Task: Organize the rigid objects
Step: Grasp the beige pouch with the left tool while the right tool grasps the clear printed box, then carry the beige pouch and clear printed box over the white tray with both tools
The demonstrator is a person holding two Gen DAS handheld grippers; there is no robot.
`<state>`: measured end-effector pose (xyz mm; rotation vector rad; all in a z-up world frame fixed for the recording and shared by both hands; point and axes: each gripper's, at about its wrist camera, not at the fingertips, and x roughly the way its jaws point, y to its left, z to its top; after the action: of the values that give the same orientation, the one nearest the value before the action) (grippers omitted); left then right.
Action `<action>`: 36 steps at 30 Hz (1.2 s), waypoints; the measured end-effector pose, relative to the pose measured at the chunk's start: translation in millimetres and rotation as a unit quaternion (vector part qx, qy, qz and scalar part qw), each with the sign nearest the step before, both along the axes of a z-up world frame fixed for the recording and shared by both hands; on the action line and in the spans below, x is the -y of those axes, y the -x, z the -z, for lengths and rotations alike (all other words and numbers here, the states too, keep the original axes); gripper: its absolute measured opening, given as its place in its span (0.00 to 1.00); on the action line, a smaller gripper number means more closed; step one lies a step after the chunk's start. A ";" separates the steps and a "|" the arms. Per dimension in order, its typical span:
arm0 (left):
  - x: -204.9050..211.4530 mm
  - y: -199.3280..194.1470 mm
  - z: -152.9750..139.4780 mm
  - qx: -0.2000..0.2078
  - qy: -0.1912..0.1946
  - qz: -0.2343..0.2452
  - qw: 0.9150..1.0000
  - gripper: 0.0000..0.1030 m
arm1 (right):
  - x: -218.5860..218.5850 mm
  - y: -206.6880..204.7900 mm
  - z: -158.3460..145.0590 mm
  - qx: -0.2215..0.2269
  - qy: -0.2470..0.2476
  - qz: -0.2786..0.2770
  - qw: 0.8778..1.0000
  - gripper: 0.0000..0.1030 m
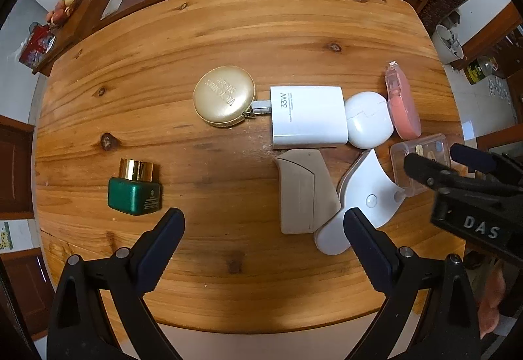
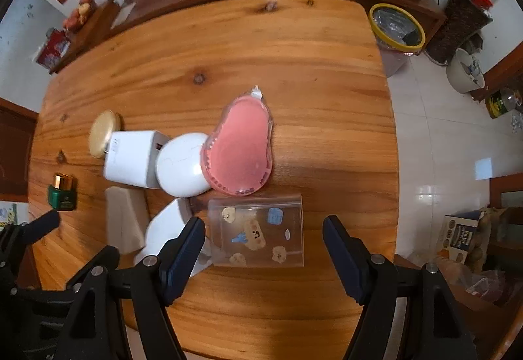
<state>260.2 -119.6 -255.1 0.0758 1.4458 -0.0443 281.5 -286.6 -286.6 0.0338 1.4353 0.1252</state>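
The right claw (image 2: pixel 263 250) is held wide open and empty above the clear sticker box (image 2: pixel 258 231), which lies on the counter (image 2: pixel 294 72) between its jaws. An approach is judged underway; lowering and closing are called for next. The left claw (image 1: pixel 263 247), open and empty, hangs over bare counter beside the beige case (image 1: pixel 302 193).

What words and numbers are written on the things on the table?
"33W": on the white charger; the small print beside it is too small to read.
"DAS": on the right hand-held gripper.
"VICTORINOX": roughly, upside down on the gold round case; its second line is unclear.
Green jar label: too small to read.
Cardboard box on the floor: blurred.
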 end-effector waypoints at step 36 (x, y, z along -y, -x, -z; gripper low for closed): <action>-20.6 -17.5 37.5 -0.020 -0.025 -0.091 0.995 0.53 | 15.2 14.2 15.9 -0.021 0.003 0.008 1.000 0.59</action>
<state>277.6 -99.0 -292.6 -0.0155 1.4879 0.1402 267.3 -301.9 -302.5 0.0439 1.4770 0.1081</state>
